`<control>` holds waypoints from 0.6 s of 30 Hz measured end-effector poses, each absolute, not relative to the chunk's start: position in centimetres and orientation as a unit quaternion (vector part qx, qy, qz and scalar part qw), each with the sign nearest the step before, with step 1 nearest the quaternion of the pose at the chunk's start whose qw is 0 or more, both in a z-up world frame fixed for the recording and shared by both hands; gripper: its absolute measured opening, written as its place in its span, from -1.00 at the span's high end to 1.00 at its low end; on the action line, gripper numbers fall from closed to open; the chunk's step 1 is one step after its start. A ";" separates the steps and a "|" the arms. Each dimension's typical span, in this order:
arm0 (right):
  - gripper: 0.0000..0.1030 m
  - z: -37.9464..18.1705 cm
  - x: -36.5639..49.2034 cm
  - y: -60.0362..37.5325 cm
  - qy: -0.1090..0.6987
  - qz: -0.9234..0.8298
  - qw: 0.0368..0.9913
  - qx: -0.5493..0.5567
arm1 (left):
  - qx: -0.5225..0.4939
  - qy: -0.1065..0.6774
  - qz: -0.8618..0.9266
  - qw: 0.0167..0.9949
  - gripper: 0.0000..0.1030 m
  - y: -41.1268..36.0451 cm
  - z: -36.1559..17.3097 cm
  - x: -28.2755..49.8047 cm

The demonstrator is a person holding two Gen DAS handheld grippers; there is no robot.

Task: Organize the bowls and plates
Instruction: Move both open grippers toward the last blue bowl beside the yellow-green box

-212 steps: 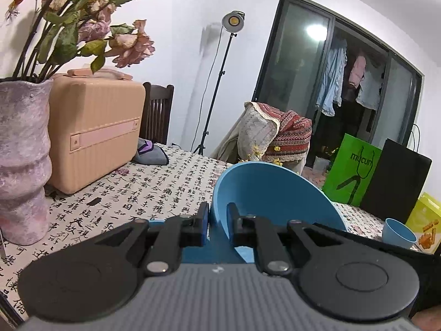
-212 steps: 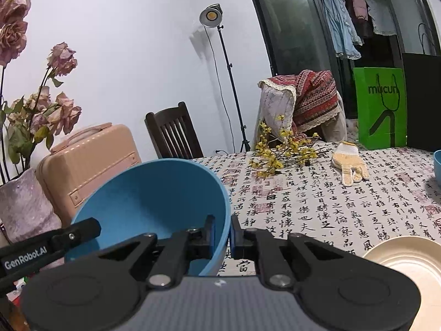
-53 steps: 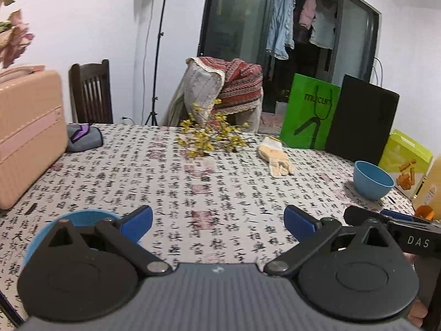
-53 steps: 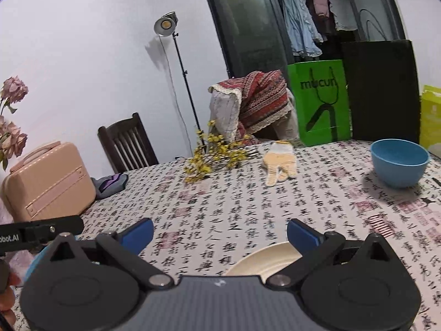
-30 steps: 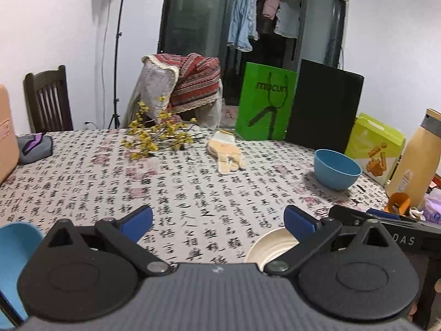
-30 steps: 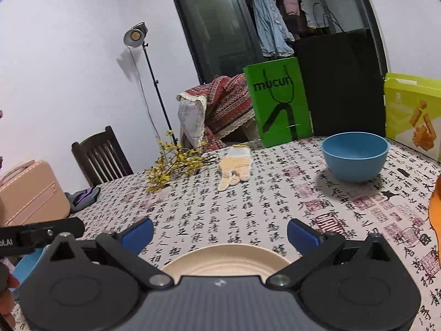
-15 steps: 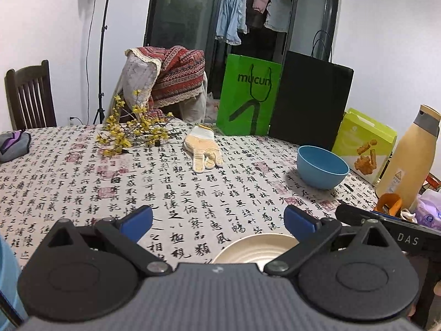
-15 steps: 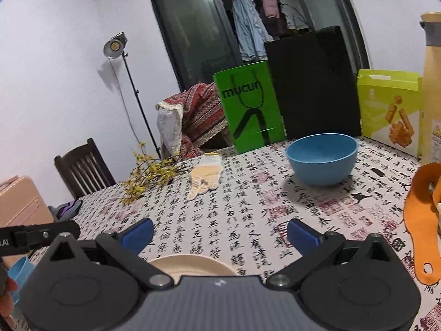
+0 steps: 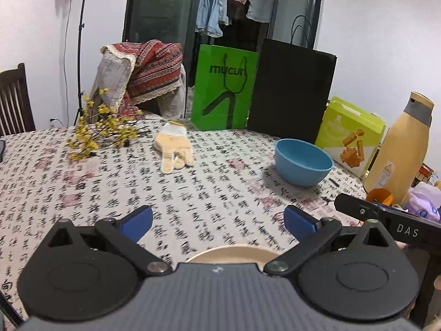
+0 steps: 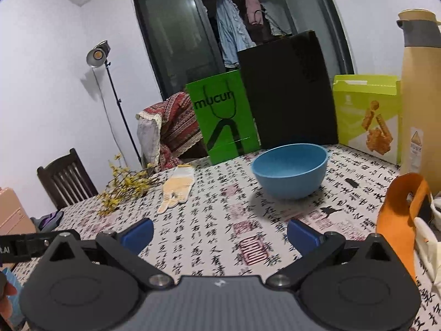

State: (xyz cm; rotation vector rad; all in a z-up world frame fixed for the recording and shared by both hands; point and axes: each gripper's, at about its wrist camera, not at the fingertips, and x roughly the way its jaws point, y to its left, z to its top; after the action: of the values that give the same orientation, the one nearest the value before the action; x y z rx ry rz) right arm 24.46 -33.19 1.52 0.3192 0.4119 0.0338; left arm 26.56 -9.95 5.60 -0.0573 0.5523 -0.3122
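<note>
patterned tablecloth; blue bowl ahead; right tool spread, empty.

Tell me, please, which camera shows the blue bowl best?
The right wrist view: the blue bowl sits large and near the middle, its rim and outer wall clear, with nothing in front of it. The left wrist view shows the same bowl smaller and off to the right, though also unblocked.

The left gripper hangs with its jaws wide apart, just above a cream plate. Beyond the plate on the tabletop sit a blue bowl and a glove.
</note>
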 end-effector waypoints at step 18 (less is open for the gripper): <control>-1.00 3.2 26.8 -38.9 0.159 -0.034 0.969 0.184 | -0.054 0.261 -0.167 0.949 -1.00 -16.1 6.8 31.6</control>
State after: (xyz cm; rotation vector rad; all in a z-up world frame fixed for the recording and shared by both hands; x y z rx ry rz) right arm 26.85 -38.86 3.18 0.3713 0.3223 -0.0689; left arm 31.62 -16.07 6.81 -0.1105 0.5314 -0.3406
